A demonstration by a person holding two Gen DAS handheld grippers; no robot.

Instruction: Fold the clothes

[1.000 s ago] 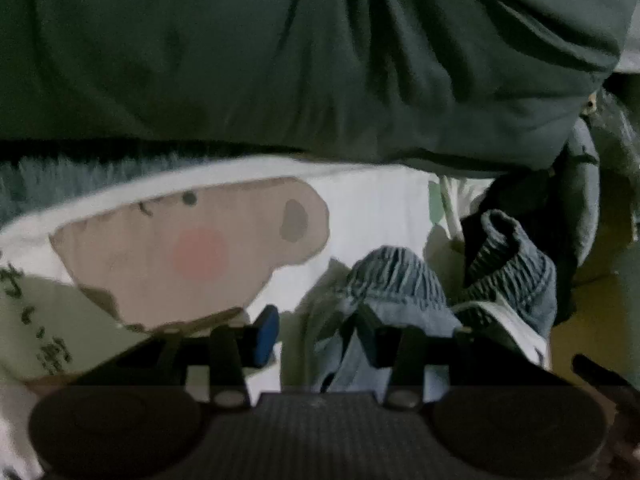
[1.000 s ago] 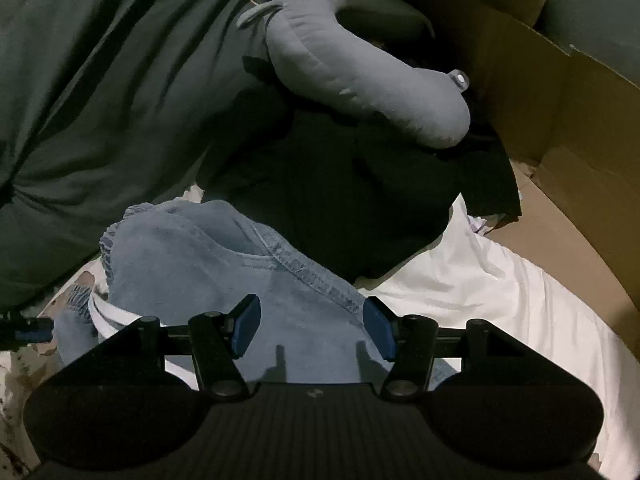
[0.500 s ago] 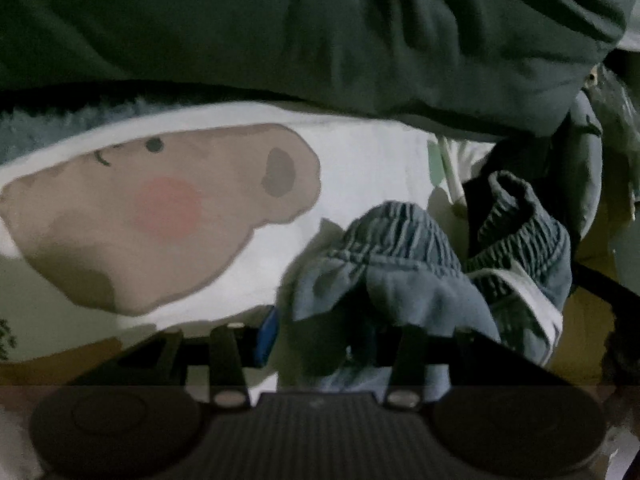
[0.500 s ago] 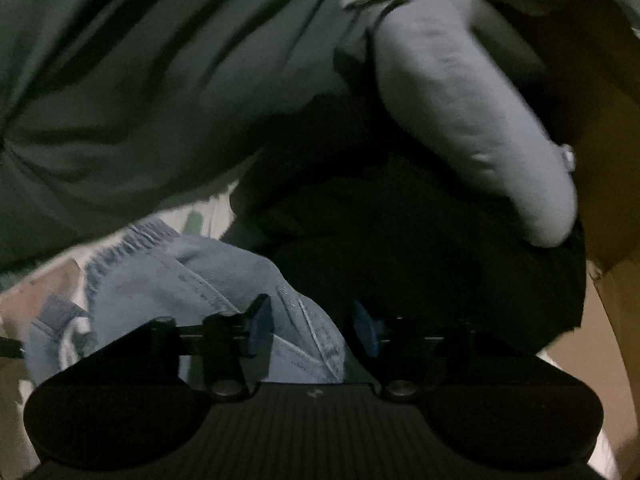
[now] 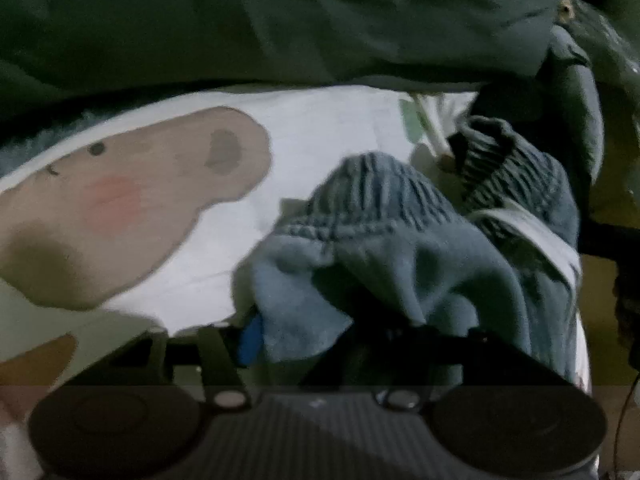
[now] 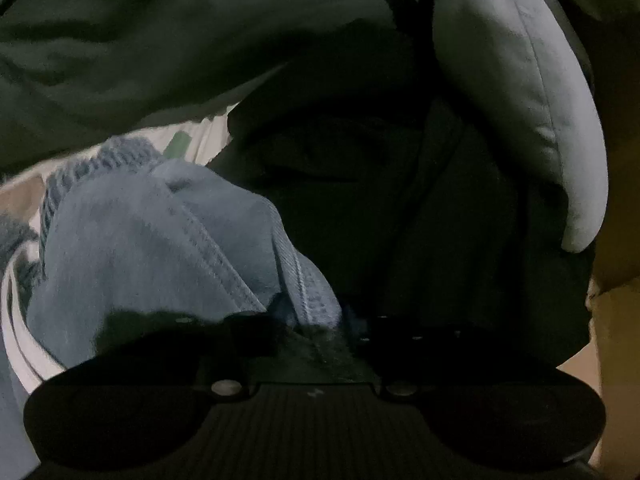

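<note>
The blue shorts lie bunched on a white sheet with a cartoon face; cloth covers the left gripper, so its jaws seem to pinch the shorts, though one side is hidden; the right gripper sits in dark shadow at the shorts' seam, and I cannot tell how its jaws stand; a grey pillow lies behind.
</note>
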